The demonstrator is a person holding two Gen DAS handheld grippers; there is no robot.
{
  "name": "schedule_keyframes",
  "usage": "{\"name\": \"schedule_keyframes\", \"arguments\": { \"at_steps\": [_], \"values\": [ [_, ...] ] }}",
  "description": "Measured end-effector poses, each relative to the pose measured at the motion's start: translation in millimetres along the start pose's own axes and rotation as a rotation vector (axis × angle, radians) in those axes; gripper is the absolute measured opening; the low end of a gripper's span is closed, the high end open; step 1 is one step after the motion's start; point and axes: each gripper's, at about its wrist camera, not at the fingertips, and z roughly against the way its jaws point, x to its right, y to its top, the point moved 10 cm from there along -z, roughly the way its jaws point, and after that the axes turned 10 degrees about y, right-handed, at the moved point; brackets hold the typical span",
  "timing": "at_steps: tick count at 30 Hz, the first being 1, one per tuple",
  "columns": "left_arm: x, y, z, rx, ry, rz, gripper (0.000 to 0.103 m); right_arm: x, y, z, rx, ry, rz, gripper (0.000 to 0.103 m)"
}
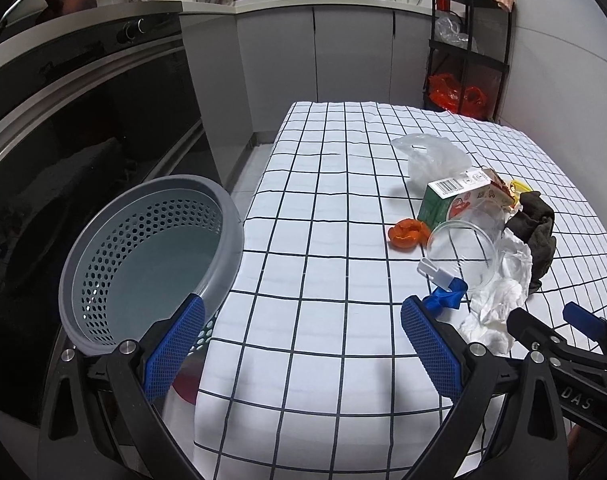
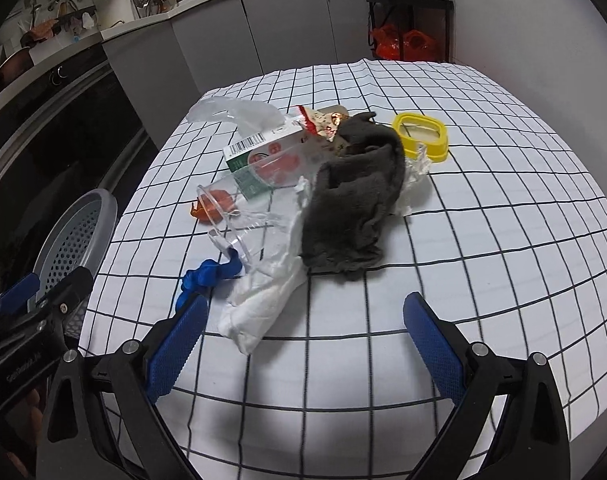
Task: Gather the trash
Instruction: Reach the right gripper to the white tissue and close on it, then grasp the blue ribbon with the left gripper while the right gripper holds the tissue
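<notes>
A pile of trash lies on the checked tablecloth (image 2: 483,216): a crumpled white tissue (image 2: 263,296), a blue scrap (image 2: 207,276), a clear plastic cup (image 2: 239,220) on its side, orange peel (image 1: 408,233), a green carton (image 2: 263,156), a clear plastic bag (image 1: 433,156) and a dark grey cloth (image 2: 355,204). A grey perforated basket (image 1: 151,256) stands left of the table edge. My left gripper (image 1: 301,344) is open and empty by the basket. My right gripper (image 2: 305,336) is open and empty, just short of the tissue.
A yellow lid (image 2: 421,134) lies behind the cloth. A dark oven front (image 1: 63,128) stands to the left. Grey cabinets (image 1: 315,48) and a black rack (image 1: 469,44) with red bags lie beyond the table's far edge.
</notes>
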Motion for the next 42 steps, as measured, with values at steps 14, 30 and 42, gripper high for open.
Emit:
{"name": "schedule_keyframes", "arguments": {
  "at_steps": [14, 30, 42],
  "values": [
    [-11, -3, -3, -0.010, -0.001, 0.019, 0.096, -13, -6, -33, -0.078, -0.007, -0.016, 0.043],
    [39, -15, -10, -0.045, -0.094, -0.079, 0.097, -18, 2, 21, 0.049, 0.099, 0.011, 0.012],
    [86, -25, -32, -0.116, -0.143, -0.117, 0.096, 9, 14, 51, 0.138, 0.150, -0.053, 0.012]
  ]
}}
